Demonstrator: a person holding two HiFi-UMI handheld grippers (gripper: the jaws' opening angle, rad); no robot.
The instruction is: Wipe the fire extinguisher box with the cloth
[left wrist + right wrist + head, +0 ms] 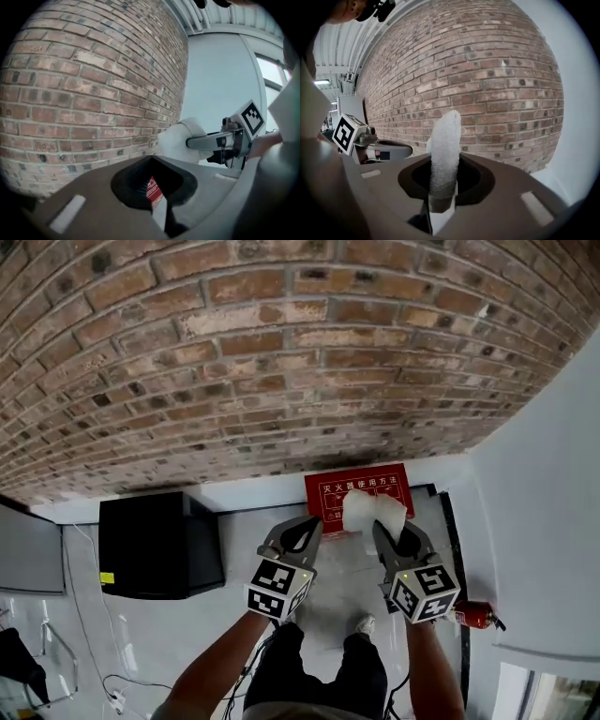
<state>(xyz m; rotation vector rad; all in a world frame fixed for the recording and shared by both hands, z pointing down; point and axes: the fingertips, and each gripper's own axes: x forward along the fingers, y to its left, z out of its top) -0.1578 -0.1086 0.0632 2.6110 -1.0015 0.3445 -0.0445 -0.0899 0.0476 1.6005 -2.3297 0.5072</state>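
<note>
The red fire extinguisher box [361, 490] with white print stands on the floor against the brick wall [281, 362]. My right gripper [386, 532] is shut on a white cloth [373, 512], which hangs in front of the box's lower middle; whether it touches the box I cannot tell. In the right gripper view the cloth [444, 150] sticks up between the jaws. My left gripper [310, 525] hovers just left of the cloth, shut with nothing in it. A sliver of the red box [152, 190] shows through its finger loop, and the right gripper [208, 140] with the cloth [176, 138] is beyond.
A black cabinet [159, 545] stands on the floor to the left by the wall. A small red fire extinguisher [475, 615] lies at the right near the white wall [544, 521]. Cables [112, 690] trail at the lower left. The person's shoe [364, 624] is below the grippers.
</note>
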